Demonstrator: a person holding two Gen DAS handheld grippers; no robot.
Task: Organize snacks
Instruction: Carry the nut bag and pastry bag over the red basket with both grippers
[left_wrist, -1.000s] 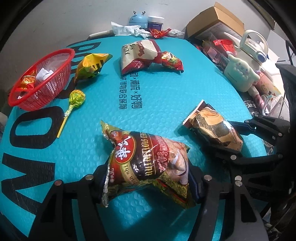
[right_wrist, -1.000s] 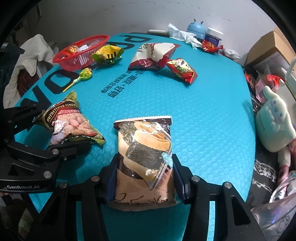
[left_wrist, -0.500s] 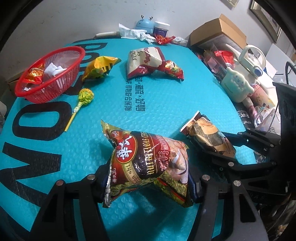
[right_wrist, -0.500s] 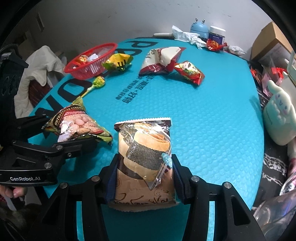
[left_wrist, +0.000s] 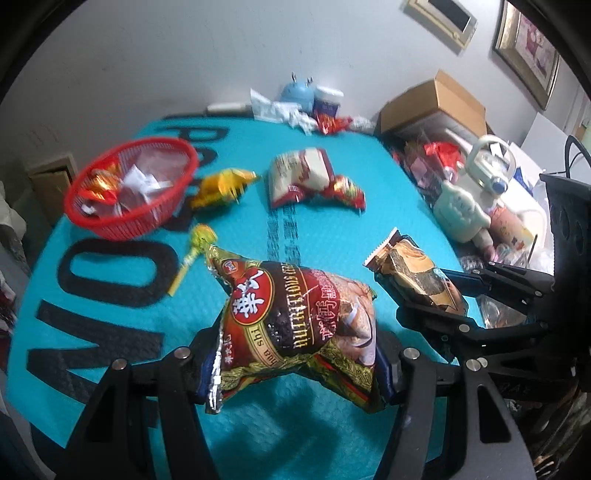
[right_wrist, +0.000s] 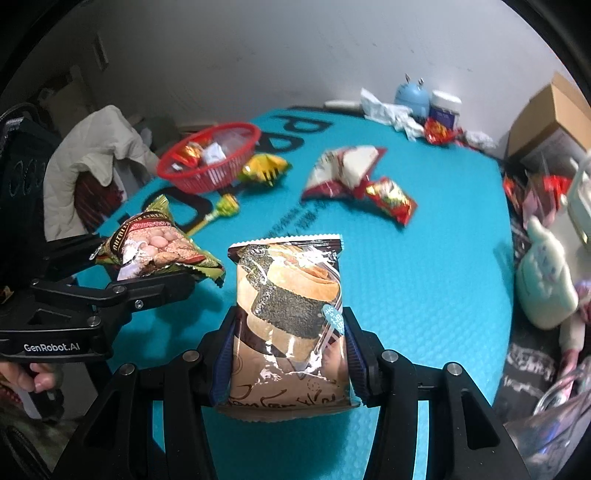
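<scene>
Gripping one snack apiece: left gripper (left_wrist: 295, 369) jaws clamping a cereal bag (left_wrist: 295, 317), right gripper (right_wrist: 288, 365) jaws clamping a seaweed-roll packet (right_wrist: 291, 321), both clear of the teal bench (right_wrist: 424, 277), seemingly heading for one red basket (left_wrist: 133, 192). Lying loose: three packets, one lollipop (left_wrist: 199, 240).

Support surface: a turquoise, dimple-textured mat (left_wrist: 155, 398) printed with large black letters and a column of small black characters. Resting on it: a red plastic mesh basket (left_wrist: 130, 189) holding wrapped sweets, a crumpled yellow foil packet (left_wrist: 221, 183) just beside the basket, and a yellow-wrapped lollipop on a yellow stick (left_wrist: 194, 247) near both. Mid-mat lie a red-and-white snack bag (left_wrist: 300, 175) touching a small red foil packet (left_wrist: 349, 190); crumpled white wrappers (left_wrist: 284, 110) sit at the far edge.
</scene>
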